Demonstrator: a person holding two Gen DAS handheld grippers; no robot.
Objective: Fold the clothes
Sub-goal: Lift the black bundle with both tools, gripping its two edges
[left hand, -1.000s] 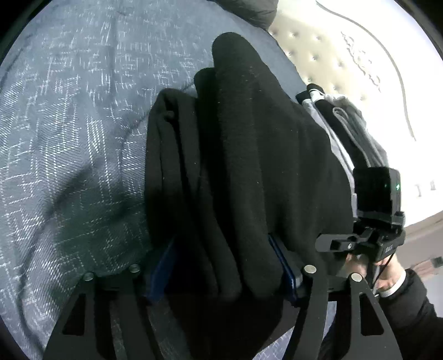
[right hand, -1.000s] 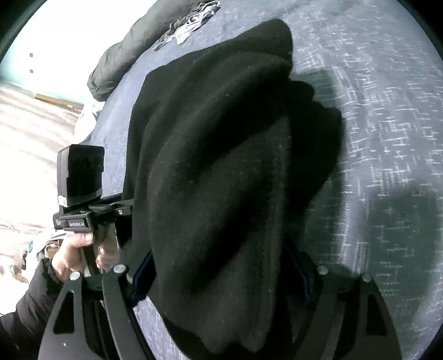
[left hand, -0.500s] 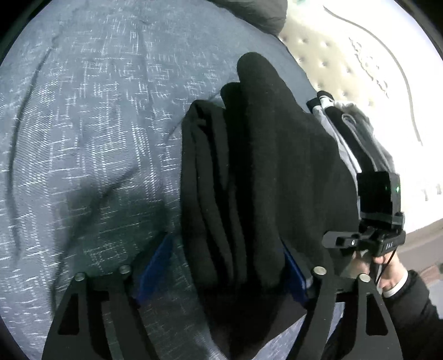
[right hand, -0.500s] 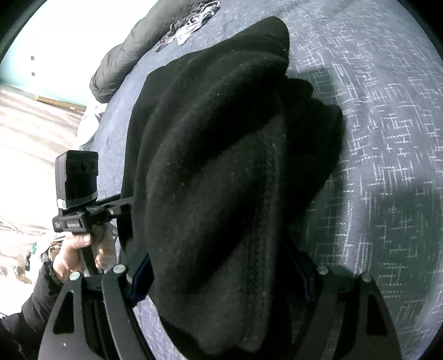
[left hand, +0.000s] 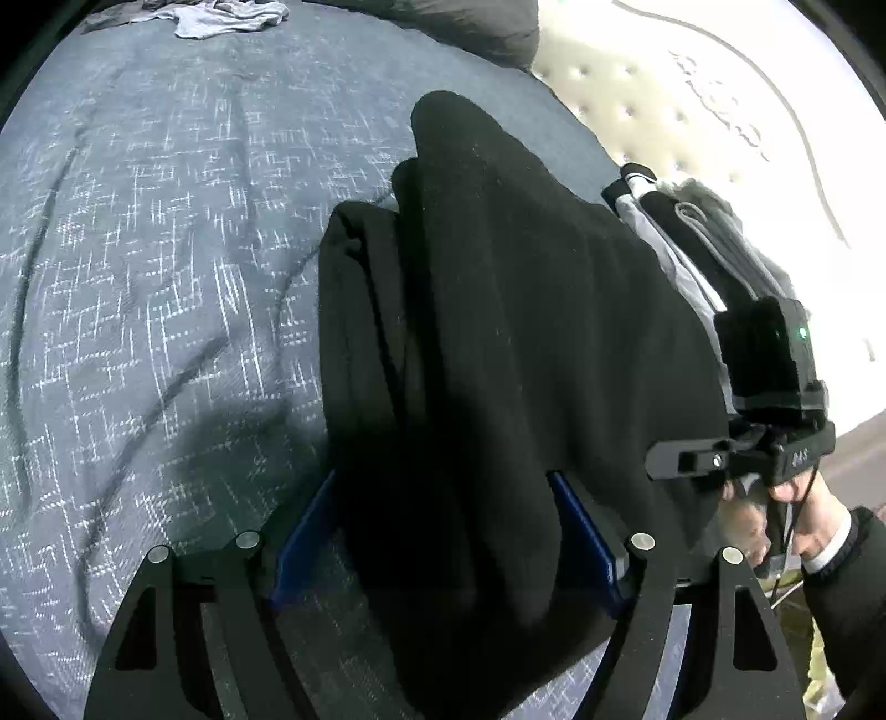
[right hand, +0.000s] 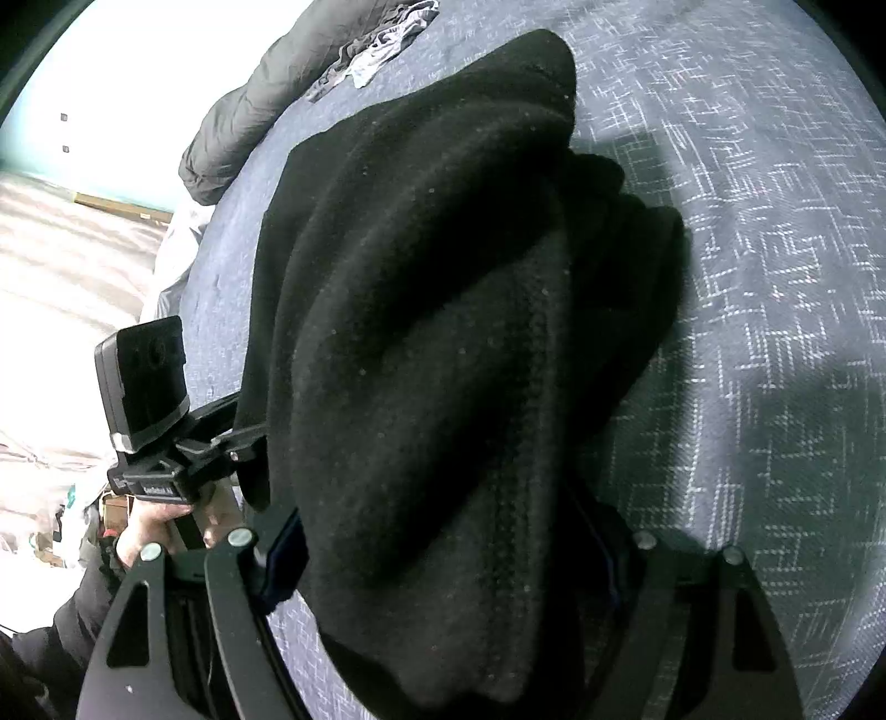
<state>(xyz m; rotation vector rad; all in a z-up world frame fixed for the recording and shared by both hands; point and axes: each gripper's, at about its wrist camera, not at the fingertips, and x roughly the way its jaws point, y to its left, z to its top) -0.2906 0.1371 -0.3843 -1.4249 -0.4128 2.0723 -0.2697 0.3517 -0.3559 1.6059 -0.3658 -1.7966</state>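
Note:
A folded black fleece garment (left hand: 498, 343) is held up above a blue-grey patterned bedspread (left hand: 155, 266). My left gripper (left hand: 443, 543) is shut on its near end, thick folds bunched between the blue pads. My right gripper (right hand: 443, 554) is shut on the same black garment (right hand: 432, 310) from the other side; the cloth drapes over its fingers and hides the right pad. Each gripper shows in the other's view, the right one (left hand: 769, 404) and the left one (right hand: 160, 421), with a hand below.
A stack of folded grey and black clothes (left hand: 692, 238) lies by the cream tufted headboard (left hand: 664, 94). A crumpled grey garment (left hand: 227, 16) and a dark pillow (right hand: 249, 111) lie at the far end of the bed. The bed edge and floor (right hand: 66, 249) are left of the right gripper.
Both grippers have carried the black garment a little across the bedspread and tilted; more of the far bed and the crumpled grey garment now shows in the left wrist view. The grips are unchanged.

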